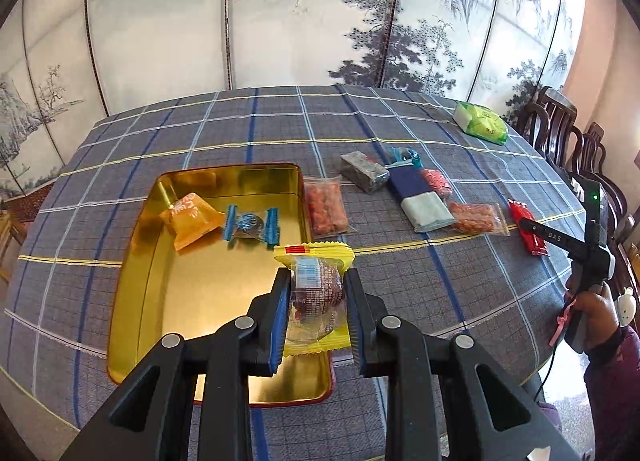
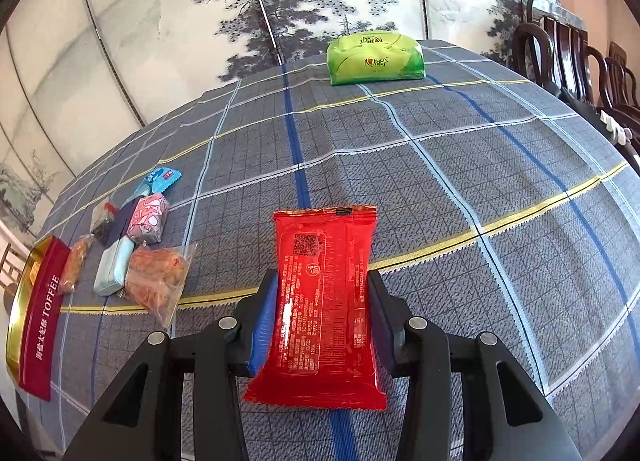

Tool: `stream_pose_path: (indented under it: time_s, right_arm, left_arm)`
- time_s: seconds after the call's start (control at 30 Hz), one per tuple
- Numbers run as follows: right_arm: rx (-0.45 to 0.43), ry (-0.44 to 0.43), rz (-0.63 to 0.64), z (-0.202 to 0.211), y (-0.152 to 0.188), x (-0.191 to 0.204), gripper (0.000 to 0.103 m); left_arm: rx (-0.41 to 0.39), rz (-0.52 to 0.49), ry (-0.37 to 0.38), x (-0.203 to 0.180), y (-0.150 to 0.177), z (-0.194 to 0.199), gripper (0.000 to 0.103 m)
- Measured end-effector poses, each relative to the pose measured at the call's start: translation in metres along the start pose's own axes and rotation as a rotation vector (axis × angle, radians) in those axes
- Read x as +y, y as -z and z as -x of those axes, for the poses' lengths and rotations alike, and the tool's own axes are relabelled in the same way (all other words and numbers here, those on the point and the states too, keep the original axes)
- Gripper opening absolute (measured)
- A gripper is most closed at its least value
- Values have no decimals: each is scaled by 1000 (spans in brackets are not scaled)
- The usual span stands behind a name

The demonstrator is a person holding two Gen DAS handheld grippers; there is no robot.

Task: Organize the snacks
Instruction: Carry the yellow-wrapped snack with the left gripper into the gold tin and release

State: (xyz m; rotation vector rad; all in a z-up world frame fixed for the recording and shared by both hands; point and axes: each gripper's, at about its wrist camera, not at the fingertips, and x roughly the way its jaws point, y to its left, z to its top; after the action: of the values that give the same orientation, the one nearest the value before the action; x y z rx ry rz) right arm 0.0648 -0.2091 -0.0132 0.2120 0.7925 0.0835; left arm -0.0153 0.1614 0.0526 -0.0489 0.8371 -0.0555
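Note:
My left gripper [image 1: 316,281] is shut on a yellow-wrapped snack [image 1: 316,257] with a brown filling and holds it over the right edge of the open gold tin [image 1: 200,293]. An orange packet [image 1: 192,219] and a blue-wrapped candy [image 1: 250,223] lie inside the tin. In the right wrist view my right gripper [image 2: 322,293] is shut on a red packet [image 2: 324,301], whose sides are pinched between the pads just above the cloth. The left wrist view shows that gripper [image 1: 528,225] over the red packet [image 1: 528,229] at the table's right side.
Between the tin and the red packet lie several loose snacks: clear packs [image 1: 326,207] [image 2: 158,277], a pale blue packet [image 1: 426,211] and a pink one [image 2: 148,219]. A green tissue pack [image 2: 374,57] sits at the back. Dark chairs [image 1: 560,125] line the right edge. The tin's red wall [image 2: 40,321] stands at left.

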Motion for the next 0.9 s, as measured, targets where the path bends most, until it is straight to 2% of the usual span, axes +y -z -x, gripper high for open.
stream_pose_path:
  time_s: [0.33, 0.9]
  right_arm:
    - [7, 29, 30, -1, 0, 5, 44]
    - [10, 44, 42, -1, 0, 7, 44]
  left_arm:
    - [-2, -5, -128, 43, 8, -17, 23]
    - [49, 34, -191, 87, 17, -54, 23]
